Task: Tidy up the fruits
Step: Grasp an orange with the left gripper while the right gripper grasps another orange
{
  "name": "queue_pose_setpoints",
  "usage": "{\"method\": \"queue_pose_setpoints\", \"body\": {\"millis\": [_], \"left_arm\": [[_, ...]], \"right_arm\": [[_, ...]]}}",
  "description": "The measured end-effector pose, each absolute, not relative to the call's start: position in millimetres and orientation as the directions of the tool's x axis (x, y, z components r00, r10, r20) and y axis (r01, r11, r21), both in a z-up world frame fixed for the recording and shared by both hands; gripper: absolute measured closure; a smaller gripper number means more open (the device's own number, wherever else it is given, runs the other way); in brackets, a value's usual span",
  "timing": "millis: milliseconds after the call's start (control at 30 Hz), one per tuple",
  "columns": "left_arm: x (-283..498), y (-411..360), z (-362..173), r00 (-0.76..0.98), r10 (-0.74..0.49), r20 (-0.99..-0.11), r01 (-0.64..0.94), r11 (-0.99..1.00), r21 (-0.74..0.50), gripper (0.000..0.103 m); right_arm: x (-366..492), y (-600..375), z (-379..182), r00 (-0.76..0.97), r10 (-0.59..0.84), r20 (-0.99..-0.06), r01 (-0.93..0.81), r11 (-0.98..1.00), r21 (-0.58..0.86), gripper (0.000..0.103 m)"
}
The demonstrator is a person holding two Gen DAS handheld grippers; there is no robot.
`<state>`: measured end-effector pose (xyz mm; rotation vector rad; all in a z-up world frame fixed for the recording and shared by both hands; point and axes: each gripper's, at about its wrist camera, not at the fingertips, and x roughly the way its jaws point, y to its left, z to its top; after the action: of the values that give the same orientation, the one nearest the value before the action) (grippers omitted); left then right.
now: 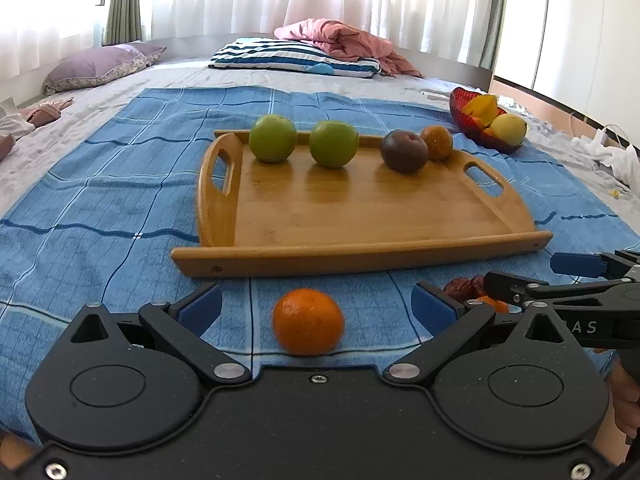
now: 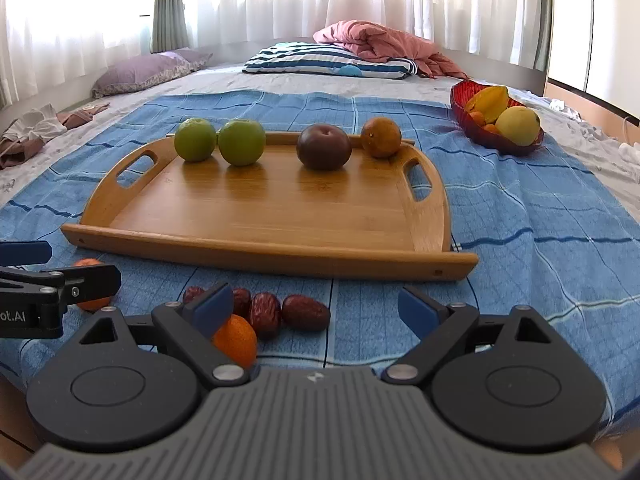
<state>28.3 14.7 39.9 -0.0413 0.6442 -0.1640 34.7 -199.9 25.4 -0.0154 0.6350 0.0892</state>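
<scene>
Orange and round, a mandarin (image 1: 308, 322) sits on the blue cloth (image 1: 120, 200) between the wide-open fingers of the left gripper (image 1: 316, 306) — ready to be grabbed for the wooden tray (image 1: 360, 216). The right gripper (image 2: 316, 308) is open too — above red dates (image 2: 288, 312).

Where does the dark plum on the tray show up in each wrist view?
Left wrist: dark plum right of centre, at the tray's far edge.
Right wrist: dark plum at centre, same far edge.
Shared landmark: the small orange just right of it.
</scene>
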Motion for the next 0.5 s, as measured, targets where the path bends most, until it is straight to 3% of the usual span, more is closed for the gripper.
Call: {"method": "queue_pose_setpoints", "body": {"millis": [133, 400, 500], "left_arm": [[25, 17, 37, 0.778, -0.172, -0.604, 0.142, 0.985, -0.098, 0.010], [20, 21, 32, 0.764, -0.183, -0.619, 0.148, 0.983, -0.108, 0.032], [20, 21, 30, 0.763, -0.181, -0.620, 0.147, 0.983, -0.107, 0.035]], "right_arm": [[29, -200, 26, 0.806, 0.081, -0.586, -0.080, 0.996, 0.027, 0.007], [19, -197, 25, 0.811, 0.104, -0.575, -0.095, 0.994, 0.045, 0.007], [15, -195, 24, 0.811, 0.119, -0.573, -0.104, 0.993, 0.059, 0.007]]}}
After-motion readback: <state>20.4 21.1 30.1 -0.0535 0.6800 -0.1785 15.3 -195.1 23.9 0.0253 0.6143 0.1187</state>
